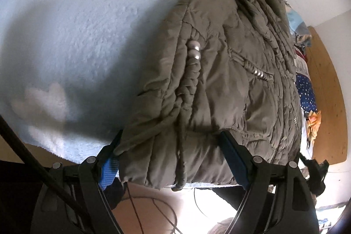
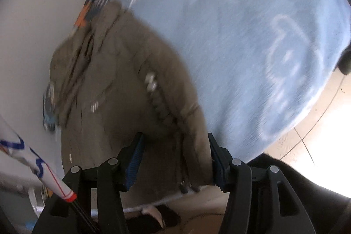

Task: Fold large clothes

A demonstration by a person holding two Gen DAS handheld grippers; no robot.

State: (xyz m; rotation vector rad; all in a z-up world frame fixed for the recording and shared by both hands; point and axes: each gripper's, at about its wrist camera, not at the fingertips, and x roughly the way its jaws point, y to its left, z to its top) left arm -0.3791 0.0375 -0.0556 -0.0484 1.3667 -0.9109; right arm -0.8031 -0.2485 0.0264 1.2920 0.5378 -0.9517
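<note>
An olive padded jacket (image 1: 219, 80) lies bunched on a pale blue fleece blanket (image 1: 76, 36) covering the bed, its hem at the near edge. We judge the folding partly done: the coat looks doubled over, still bulky, with flattening left. Our left tool (image 1: 173, 155) stands wide with the hem bulging between its blue pads; whether they press it, we cannot tell. Our right tool (image 2: 175, 159) straddles the hem, jaws apart. No readable writing.
</note>
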